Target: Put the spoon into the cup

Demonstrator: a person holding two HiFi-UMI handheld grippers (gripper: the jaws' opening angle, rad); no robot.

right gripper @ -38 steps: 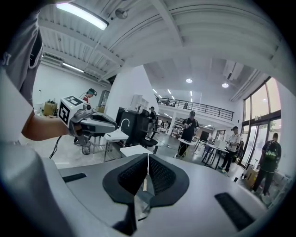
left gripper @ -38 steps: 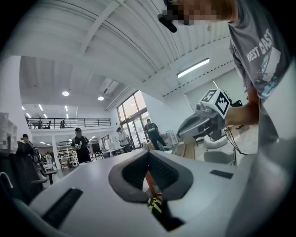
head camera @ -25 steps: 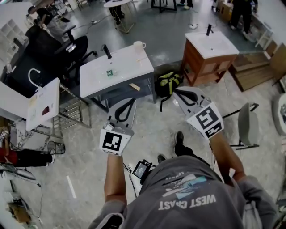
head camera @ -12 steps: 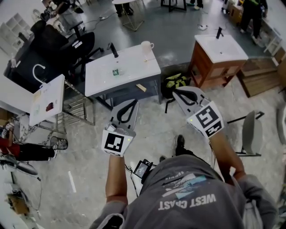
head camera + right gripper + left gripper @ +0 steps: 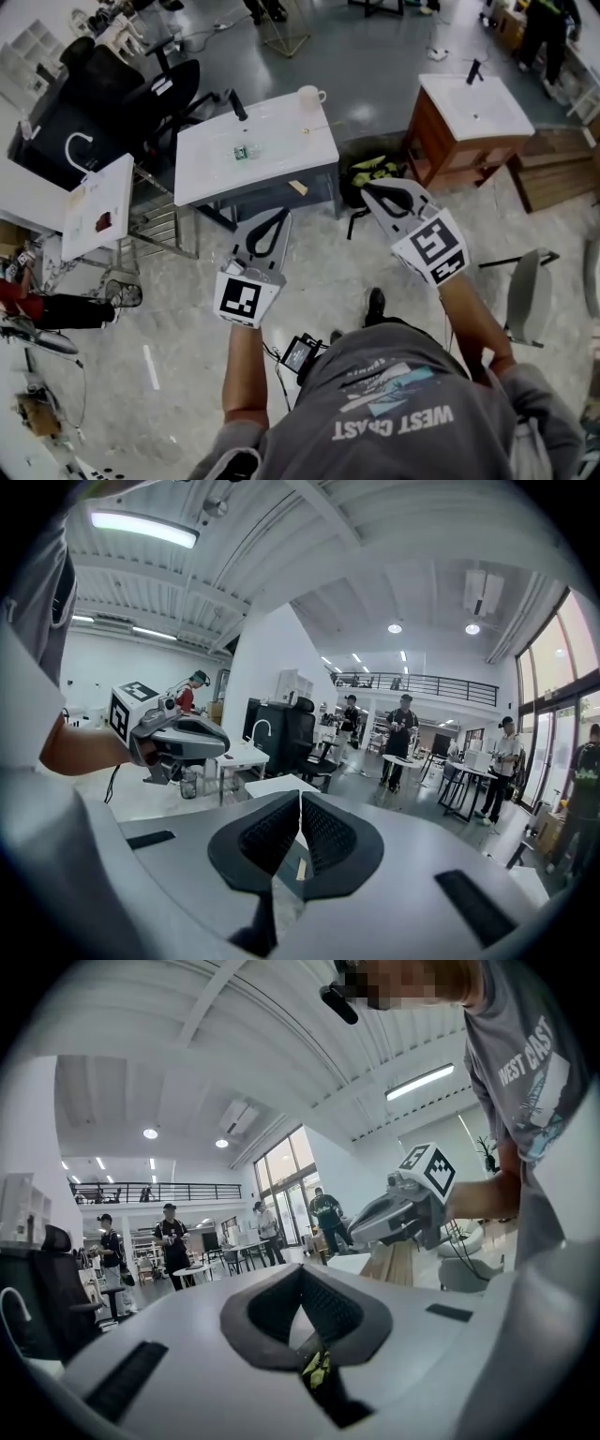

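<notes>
Your left gripper (image 5: 277, 216): fingers pressed together, nothing between them.
Your right gripper (image 5: 370, 192): fingers pressed together, empty.
Both grippers: over the floor (image 5: 169, 309), short of the white table (image 5: 211, 173).
Cup (image 5: 308, 96): upright at the table's far right corner.
Spoon (image 5: 316, 127): a thin sliver on the table near the cup, too small for you to make out clearly.

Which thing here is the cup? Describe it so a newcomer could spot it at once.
Find the white table at the top centre of the head view. At its far right corner stands the cup, the only white, handled vessel on it.
</notes>
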